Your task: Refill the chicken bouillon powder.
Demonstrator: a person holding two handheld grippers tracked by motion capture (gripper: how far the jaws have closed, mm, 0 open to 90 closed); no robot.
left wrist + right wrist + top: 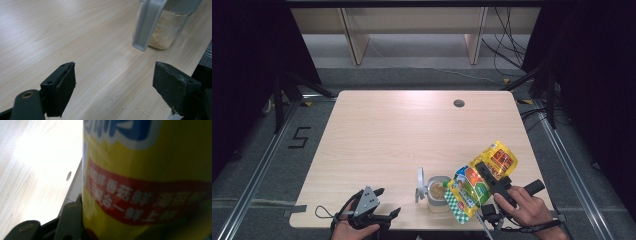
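Yellow pouch tipped over an open jar near the table's front edge

High view: the right gripper [484, 172] pinches the yellow pouch [479, 180], tilted — its lower end over the jar [438, 194]; the left gripper [382, 202] rests apart at the front edge. Left gripper view: jaws spread, jar beyond with its grey lid [148, 23] flipped open. Right gripper view: pouch [147, 180] close against the jaw.

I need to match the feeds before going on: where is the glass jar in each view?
High view: the glass jar stands near the near edge of the tabletop, right of centre, just left of the tilted pouch.
Left gripper view: top right, beyond the open left tool, its grey lid hanging in front.
Right gripper view: the pouch up close at right, bare wood at left.
Shared landmark: the light wood tabletop.
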